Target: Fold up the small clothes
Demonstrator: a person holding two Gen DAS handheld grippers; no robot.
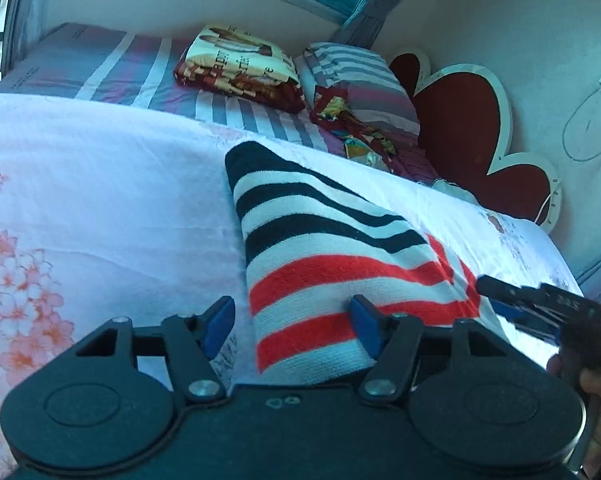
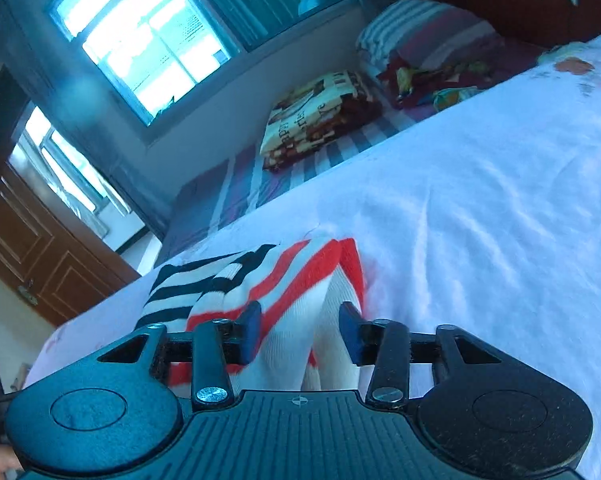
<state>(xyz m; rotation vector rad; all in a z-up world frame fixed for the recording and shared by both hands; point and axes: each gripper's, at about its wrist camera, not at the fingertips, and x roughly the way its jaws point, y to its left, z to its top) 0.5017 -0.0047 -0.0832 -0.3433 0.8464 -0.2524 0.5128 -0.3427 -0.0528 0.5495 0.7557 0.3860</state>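
A small knit garment (image 1: pixel 332 256) with black, white and red stripes lies folded on the pale floral bedsheet (image 1: pixel 100 200). My left gripper (image 1: pixel 292 328) is open, its blue pads straddling the garment's near left edge. The right gripper also shows in the left wrist view (image 1: pixel 512 304), at the garment's right corner. In the right wrist view the right gripper (image 2: pixel 300 332) is open around the garment's (image 2: pixel 284 280) raised near edge, the cloth lying between the pads without being pinched.
Beyond the sheet lies a striped bedspread (image 1: pixel 112 68) with a folded printed blanket (image 1: pixel 240 68), a striped pillow (image 1: pixel 356 76) and a crumpled colourful cloth (image 1: pixel 352 128). A red heart-shaped headboard (image 1: pixel 468 128) stands at right. A window (image 2: pixel 140 36) and a wooden door (image 2: pixel 32 248) are behind.
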